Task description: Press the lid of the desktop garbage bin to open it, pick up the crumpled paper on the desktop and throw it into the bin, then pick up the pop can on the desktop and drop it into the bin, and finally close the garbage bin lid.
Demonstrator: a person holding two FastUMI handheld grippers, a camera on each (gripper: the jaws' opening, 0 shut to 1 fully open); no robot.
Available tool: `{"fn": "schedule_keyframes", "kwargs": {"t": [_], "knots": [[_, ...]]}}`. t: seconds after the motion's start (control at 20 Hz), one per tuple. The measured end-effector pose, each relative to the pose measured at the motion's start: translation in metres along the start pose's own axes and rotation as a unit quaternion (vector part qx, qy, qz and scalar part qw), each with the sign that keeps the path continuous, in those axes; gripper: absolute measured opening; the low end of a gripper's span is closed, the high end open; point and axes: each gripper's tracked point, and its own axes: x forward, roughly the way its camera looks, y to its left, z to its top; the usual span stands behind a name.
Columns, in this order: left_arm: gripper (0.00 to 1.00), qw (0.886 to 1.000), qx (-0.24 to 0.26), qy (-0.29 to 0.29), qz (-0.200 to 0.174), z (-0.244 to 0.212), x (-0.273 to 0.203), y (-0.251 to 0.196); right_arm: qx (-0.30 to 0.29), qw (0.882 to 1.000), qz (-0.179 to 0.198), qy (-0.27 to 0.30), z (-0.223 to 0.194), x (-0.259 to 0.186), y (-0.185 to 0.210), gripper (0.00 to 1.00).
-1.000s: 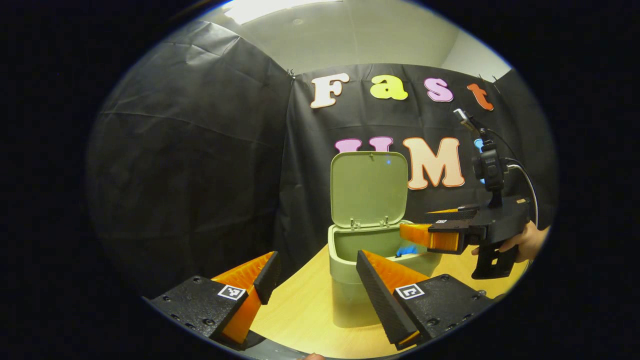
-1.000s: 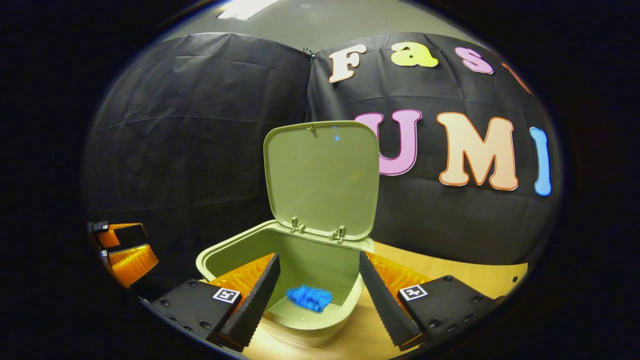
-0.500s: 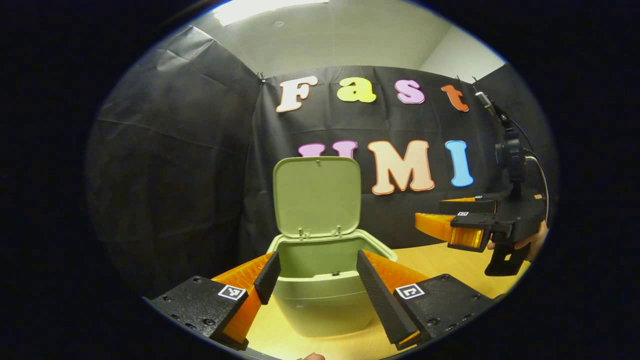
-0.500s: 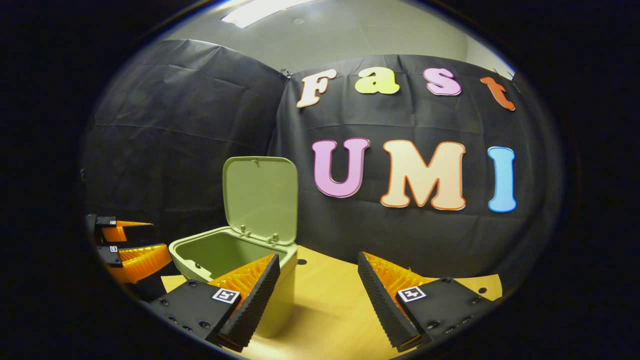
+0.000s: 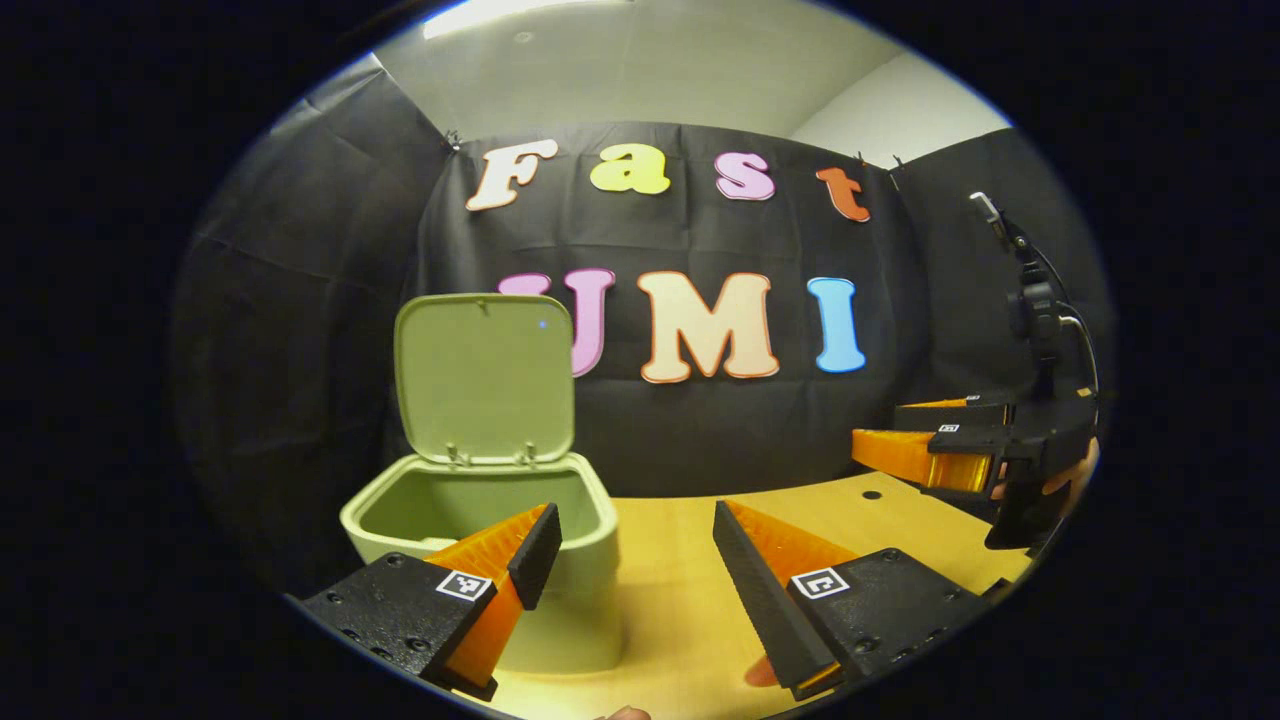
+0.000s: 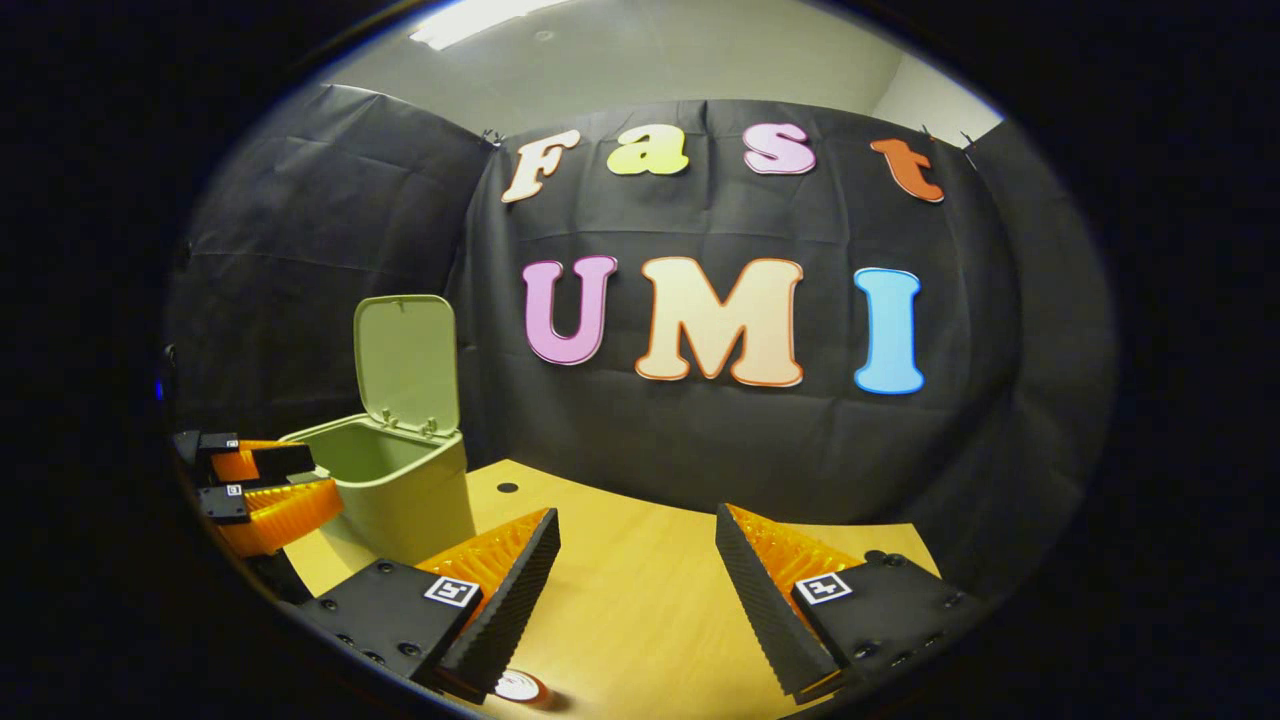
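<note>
Right gripper [image 6: 637, 585] jaws apart, empty. Pop can [image 6: 520, 687] top at bottom edge of right gripper view, just below left finger, near; long axis unclear. Bin [image 6: 400, 480] at left, lid open. Left gripper [image 5: 637, 565] jaws apart, empty.

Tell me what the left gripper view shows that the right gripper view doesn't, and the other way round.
Left gripper view: a hand holding the right tongs, with a post rising above them.

Right gripper view: a small round top at the bottom edge, likely the can, and the left tongs beside the bin.

Both: the bin with its lid up, the table, and that view's own open tongs up front.
</note>
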Motion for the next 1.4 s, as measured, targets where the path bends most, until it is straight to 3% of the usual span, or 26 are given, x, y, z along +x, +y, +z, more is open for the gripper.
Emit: {"fn": "schedule_keyframes", "kwargs": {"t": [0.55, 1.0, 1.4], "knots": [[0.93, 0.990, 0.004, 0.120, -0.073, -0.122, 0.009, -0.094, 0.029, 0.995, -0.069, 0.059, -0.059, -0.056, -0.094, 0.98], [0.93, 0.979, -0.018, 0.180, -0.097, -0.181, -0.008, -0.118, 0.038, 0.992, -0.088, 0.087, -0.089, -0.084, -0.106, 0.98], [0.94, 0.967, -0.003, 0.231, -0.103, -0.228, 0.000, -0.123, 0.032, 0.990, -0.093, 0.104, -0.108, -0.101, -0.106, 0.99]]}}
